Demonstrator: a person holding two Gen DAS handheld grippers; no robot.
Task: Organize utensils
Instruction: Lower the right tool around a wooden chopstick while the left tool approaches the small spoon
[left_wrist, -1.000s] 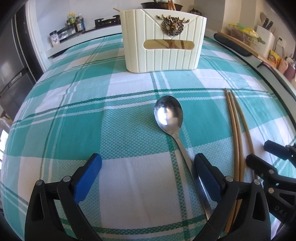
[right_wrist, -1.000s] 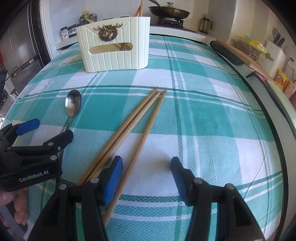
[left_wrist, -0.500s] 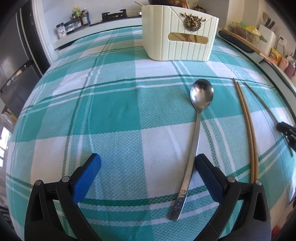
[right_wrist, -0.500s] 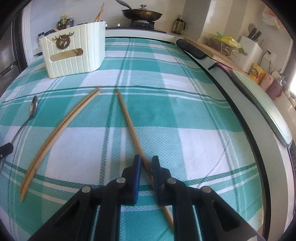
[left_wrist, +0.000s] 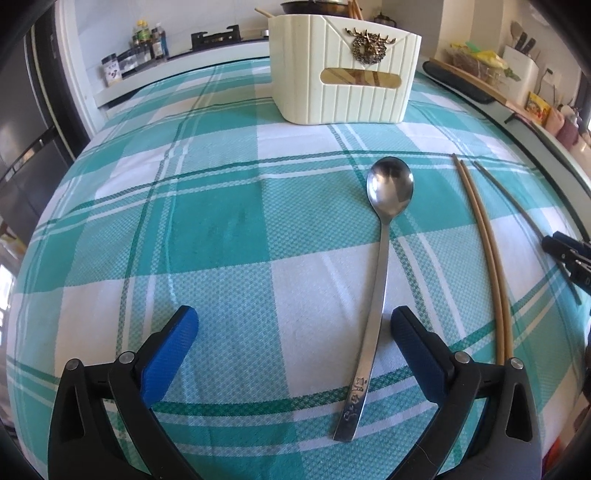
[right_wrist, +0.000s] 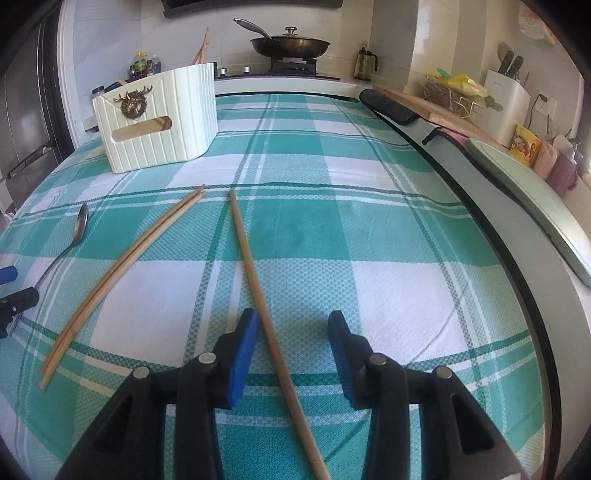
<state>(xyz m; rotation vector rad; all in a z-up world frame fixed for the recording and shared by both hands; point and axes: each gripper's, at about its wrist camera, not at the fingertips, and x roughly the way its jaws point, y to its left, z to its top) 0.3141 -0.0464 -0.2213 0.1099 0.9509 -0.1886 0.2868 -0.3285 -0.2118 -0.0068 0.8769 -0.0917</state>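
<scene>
Two tools hover over the checked worktop (left_wrist: 221, 206): the right tool (right_wrist: 291, 334) is opening, a single chopstick (right_wrist: 255, 280) lying loose between its pads beside the left one, while the left tool (left_wrist: 293, 330) gapes wide around the spoon (left_wrist: 382, 254) handle. Beyond lie a chopstick pair (right_wrist: 122, 266) and the cream holder (right_wrist: 159, 118).

Spoon (left_wrist: 384, 236): steel, flat on checked cloth, bowl up and toward holder.
Chopstick pair (right_wrist: 122, 266): wooden, side by side, touching, right of spoon.
Single chopstick (right_wrist: 258, 291): lies apart from pair, flat.
Holder (right_wrist: 159, 118): cream ribbed box, upright, chopsticks standing inside.
</scene>
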